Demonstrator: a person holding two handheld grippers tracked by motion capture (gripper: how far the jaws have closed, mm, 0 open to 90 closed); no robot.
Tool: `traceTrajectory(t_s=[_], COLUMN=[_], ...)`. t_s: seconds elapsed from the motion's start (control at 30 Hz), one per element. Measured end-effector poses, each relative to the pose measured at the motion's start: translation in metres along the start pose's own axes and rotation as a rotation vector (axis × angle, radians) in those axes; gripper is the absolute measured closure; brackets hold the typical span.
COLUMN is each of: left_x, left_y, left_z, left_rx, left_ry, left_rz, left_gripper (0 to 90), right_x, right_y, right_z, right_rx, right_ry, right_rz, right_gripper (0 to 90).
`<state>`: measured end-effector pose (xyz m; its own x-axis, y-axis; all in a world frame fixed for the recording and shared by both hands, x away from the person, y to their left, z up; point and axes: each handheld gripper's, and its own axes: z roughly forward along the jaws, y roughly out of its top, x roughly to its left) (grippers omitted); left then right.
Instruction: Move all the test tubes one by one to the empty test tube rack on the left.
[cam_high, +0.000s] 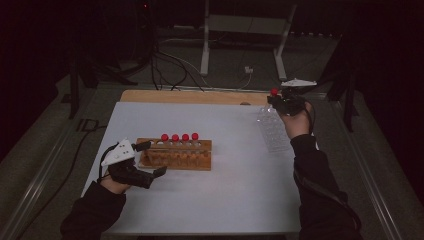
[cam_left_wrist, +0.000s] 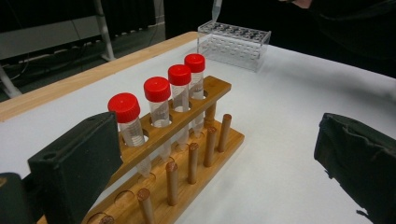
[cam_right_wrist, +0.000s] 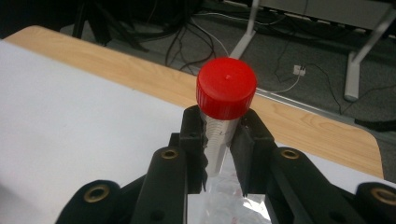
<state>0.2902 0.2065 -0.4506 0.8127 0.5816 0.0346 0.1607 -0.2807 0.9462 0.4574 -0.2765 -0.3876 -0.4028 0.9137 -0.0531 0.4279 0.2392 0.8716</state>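
Right gripper (cam_right_wrist: 219, 154) clamps a red-capped clear plastic tube (cam_right_wrist: 224, 102) just under the cap, keeping it upright above the clear plastic rack (cam_high: 272, 131); left gripper (cam_high: 150, 159) gapes wide by the wooden rack (cam_high: 195, 161).

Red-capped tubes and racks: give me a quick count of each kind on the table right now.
Red-capped tubes in the wooden rack: 4
Red-capped tube in the right hand-held gripper: 1
Wooden rack: 1
Clear plastic rack: 1
Total: 5 tubes, 2 racks, 7 things.
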Motion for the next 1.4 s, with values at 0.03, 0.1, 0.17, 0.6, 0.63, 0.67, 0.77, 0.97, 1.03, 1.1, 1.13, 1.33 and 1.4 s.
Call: traceTrajectory(t_s=[0.03,0.1,0.17,0.6,0.63,0.67,0.77,0.97,1.03,1.1,1.13,1.33,1.4], left_x=[0.0,0.0,-0.001,-0.006,-0.006,-0.007,-0.009,-0.011,-0.012,-0.013,-0.013,-0.016,-0.017], left_y=[0.0,0.0,0.001,0.007,0.007,0.008,0.009,0.012,0.013,0.014,0.014,0.017,0.018], left_z=[0.0,0.0,0.0,-0.002,-0.002,-0.001,0.001,0.002,0.002,0.002,0.003,0.006,0.008], left_rx=[0.001,0.002,0.004,0.016,0.019,0.024,0.029,0.032,0.033,0.038,0.041,0.054,0.054], left_ry=[0.0,0.001,-0.004,-0.015,-0.018,-0.012,-0.011,-0.04,-0.041,-0.048,-0.05,-0.067,-0.067], left_rz=[0.0,0.002,0.003,0.017,0.016,0.016,0.004,-0.01,-0.003,0.002,0.005,0.012,0.012], left_gripper=[1.4,1.4,1.4,1.4,1.4,1.4,1.5,1.5,1.5,1.5,1.5,1.5,1.5], right_x=[0.003,0.007,0.013,0.044,0.046,0.049,0.056,0.07,0.076,0.082,0.084,0.096,0.101], right_y=[0.0,-0.002,-0.004,-0.021,-0.022,-0.024,-0.029,-0.041,-0.047,-0.054,-0.057,-0.07,-0.075], right_z=[-0.002,-0.004,-0.007,-0.026,-0.028,-0.029,-0.033,-0.04,-0.042,-0.044,-0.045,-0.053,-0.056], right_rx=[-0.002,0.0,0.0,0.001,0.0,0.0,0.0,0.0,0.003,0.011,0.012,0.027,0.029], right_ry=[0.011,0.021,0.04,0.131,0.134,0.143,0.162,0.204,0.22,0.232,0.238,0.27,0.288], right_rz=[-0.005,-0.017,-0.026,-0.099,-0.103,-0.107,-0.123,-0.143,-0.151,-0.165,-0.17,-0.191,-0.2], right_gripper=[74.9,75.0,74.9,74.9,74.9,74.9,74.9,74.9,74.9,74.9,74.9,74.9,74.9])
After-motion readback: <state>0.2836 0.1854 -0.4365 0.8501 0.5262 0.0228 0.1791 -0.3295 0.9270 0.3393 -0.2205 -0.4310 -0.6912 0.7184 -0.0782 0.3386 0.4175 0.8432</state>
